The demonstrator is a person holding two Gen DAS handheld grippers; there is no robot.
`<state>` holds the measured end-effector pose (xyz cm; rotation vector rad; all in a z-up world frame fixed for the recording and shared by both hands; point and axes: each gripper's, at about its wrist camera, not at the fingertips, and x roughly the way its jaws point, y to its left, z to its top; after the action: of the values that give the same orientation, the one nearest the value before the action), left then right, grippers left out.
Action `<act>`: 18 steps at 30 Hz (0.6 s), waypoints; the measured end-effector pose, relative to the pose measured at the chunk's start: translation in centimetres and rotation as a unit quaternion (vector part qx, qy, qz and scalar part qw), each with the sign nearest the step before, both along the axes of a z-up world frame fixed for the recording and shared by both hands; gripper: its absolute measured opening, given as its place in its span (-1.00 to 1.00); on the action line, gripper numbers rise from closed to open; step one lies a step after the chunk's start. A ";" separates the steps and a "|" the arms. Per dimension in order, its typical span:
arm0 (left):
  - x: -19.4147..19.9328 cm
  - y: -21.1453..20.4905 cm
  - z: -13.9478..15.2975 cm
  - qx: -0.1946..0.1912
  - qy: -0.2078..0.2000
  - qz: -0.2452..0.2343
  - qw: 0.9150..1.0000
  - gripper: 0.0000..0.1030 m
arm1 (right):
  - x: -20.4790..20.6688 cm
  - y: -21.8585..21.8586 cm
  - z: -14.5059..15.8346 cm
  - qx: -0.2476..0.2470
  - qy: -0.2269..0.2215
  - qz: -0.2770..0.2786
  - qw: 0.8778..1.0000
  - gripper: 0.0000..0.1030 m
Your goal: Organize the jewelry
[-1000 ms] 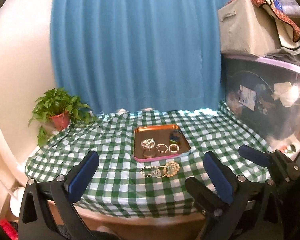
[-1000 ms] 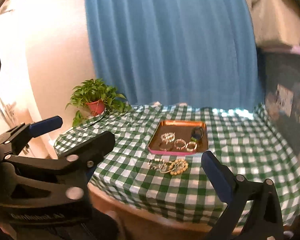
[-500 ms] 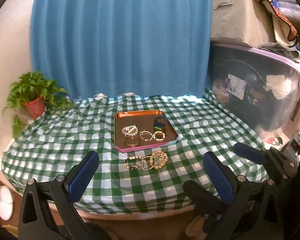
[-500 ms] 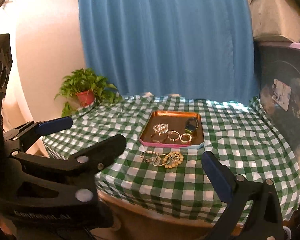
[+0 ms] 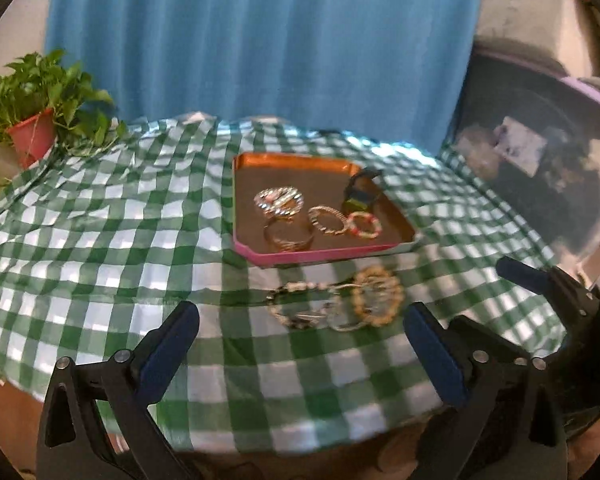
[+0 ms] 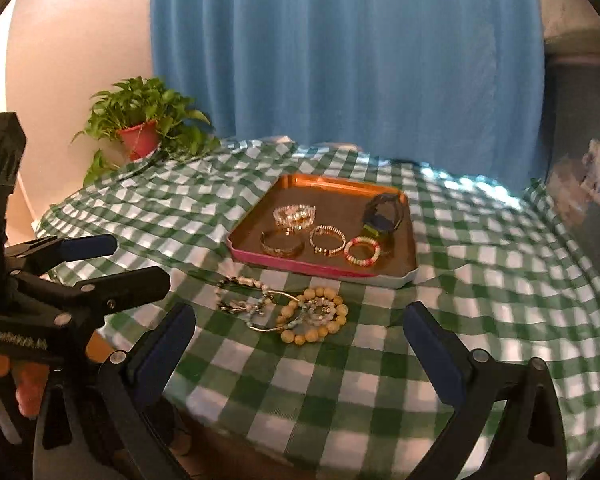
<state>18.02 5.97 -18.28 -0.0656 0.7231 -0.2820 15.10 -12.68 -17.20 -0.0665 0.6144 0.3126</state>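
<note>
Before the tray (image 6: 320,270), bracelets (image 6: 296,312) lie tangled

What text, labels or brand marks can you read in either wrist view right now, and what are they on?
White lettering on the left gripper body, seen in the right wrist view: too blurred to read.
Paper label behind the wall of the clear storage bin: print too blurred to read.
Tray, jewelry and checked tablecloth: no text visible.
</note>
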 end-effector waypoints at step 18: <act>6.7 -1.3 -7.0 0.026 0.068 -0.039 0.997 -0.49 | 7.8 -1.5 -7.2 0.097 0.109 0.016 0.989 -0.82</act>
<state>24.70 4.65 -25.26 -0.0076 0.8692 -0.3348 22.86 -14.22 -24.36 0.1472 0.7977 0.4137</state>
